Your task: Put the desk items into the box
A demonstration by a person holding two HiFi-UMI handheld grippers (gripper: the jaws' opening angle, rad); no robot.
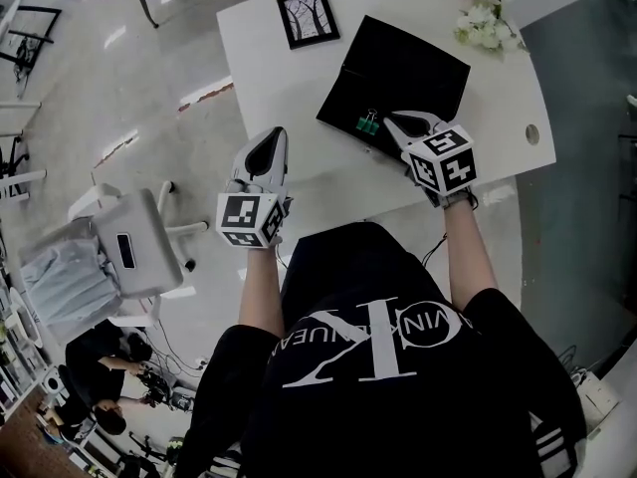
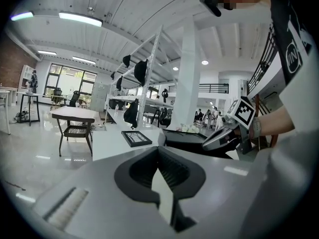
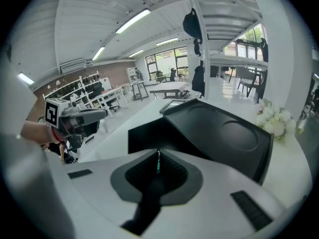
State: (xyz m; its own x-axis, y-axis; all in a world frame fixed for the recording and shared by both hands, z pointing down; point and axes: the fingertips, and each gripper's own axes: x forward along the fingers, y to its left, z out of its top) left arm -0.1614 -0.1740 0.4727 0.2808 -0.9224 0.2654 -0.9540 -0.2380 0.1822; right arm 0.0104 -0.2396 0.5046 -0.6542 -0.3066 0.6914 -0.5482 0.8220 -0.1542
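Right gripper (image 1: 394, 119): fingers clenched on a green binder clip (image 1: 369, 122); in the right gripper view the clip is a thin upright green sliver pinched at the very tip
Left gripper (image 1: 277, 134): fingers clenched on nothing, held over the counter's near edge, well apart from the box
Key relation: the clip hangs just over the near edge of the black box (image 1: 398, 68), at about 6 o'clock on the box; the box's dark inside lies at 12 to 1 o'clock from the right fingers, straight ahead
Clip axis: seen edge-on only, so I cannot tell its long axis
Nearer hand: the right one, already at the box; the left is off at 9 o'clock
Next move, as I judge it: a short carry forward and a release inside the box
Counter (image 1: 289, 98): white and smooth, with a picture frame (image 1: 308, 17) at 11 o'clock of the box and white flowers (image 1: 485, 23) at 2 o'clock, both yet to be boxed
Room: open hall with a glossy pale floor, a white chair (image 1: 134, 242) at 9 o'clock and a seated person (image 1: 100, 366) at 8 o'clock
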